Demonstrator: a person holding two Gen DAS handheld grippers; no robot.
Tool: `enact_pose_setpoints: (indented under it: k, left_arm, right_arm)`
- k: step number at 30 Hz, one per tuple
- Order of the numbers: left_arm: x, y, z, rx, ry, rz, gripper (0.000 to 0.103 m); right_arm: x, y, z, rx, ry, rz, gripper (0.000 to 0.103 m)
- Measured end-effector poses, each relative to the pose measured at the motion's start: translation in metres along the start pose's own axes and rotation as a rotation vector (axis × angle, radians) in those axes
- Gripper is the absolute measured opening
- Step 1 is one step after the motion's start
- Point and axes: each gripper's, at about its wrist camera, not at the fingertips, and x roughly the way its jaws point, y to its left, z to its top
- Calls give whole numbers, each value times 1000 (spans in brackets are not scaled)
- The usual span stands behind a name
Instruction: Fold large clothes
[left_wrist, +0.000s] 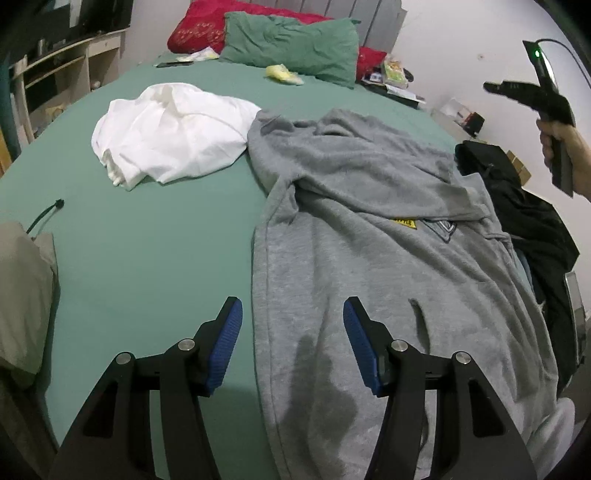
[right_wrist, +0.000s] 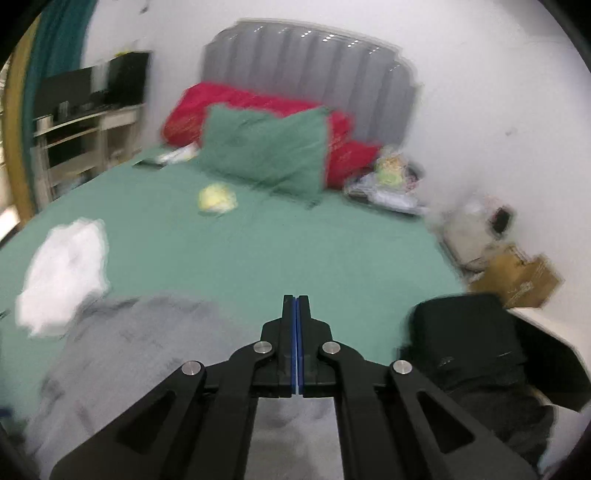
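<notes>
On the bed (left_wrist: 147, 258) one grey hoodie (left_wrist: 369, 277); left claw (left_wrist: 292, 347) gapes empty, right claw (right_wrist: 296, 317) closed empty

A bedroom in a home.

A wide bed (left_wrist: 147, 258) in a green sheet fills the room, with a green pillow (left_wrist: 291, 44) and a red pillow (left_wrist: 199, 29) against a grey padded headboard (right_wrist: 310, 70). Loose clothes lie on the sheet, a wooden shelf unit (left_wrist: 62, 74) stands along one wall, and cardboard boxes (right_wrist: 517, 280) sit by the other.

Both wrist views look from the foot of the bed (left_wrist: 147, 240) toward the shared green pillow (right_wrist: 264, 151), the left lower.
</notes>
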Motion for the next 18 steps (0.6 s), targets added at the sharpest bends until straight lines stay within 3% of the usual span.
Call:
enact_pose_setpoints:
  k: [4, 6, 7, 8, 15, 16, 17, 18]
  left_arm:
    - [7, 5, -2, -15, 18, 22, 60]
    - [11, 11, -1, -43, 26, 30, 60]
    - [13, 16, 3, -67, 31, 26, 60]
    - [15, 19, 5, -80, 33, 24, 60]
    - [31, 40, 24, -132, 48, 31, 60]
    - [36, 44, 25, -148, 62, 30, 60]
    - [39, 47, 26, -162, 73, 26, 60]
    - [42, 50, 27, -180, 85, 14, 60]
  right_arm:
    - [49, 29, -21, -44, 162, 40, 2]
    - [85, 46, -29, -34, 203, 53, 25]
    - [100, 53, -33, -37, 216, 56, 63]
    - [120, 64, -38, -45, 227, 54, 85]
    - [226, 94, -49, -57, 326, 61, 84]
    - [232, 94, -50, -51, 338, 74, 68]
    - [237, 94, -51, -49, 337, 109, 36]
    - [236, 93, -49, -52, 327, 126, 23]
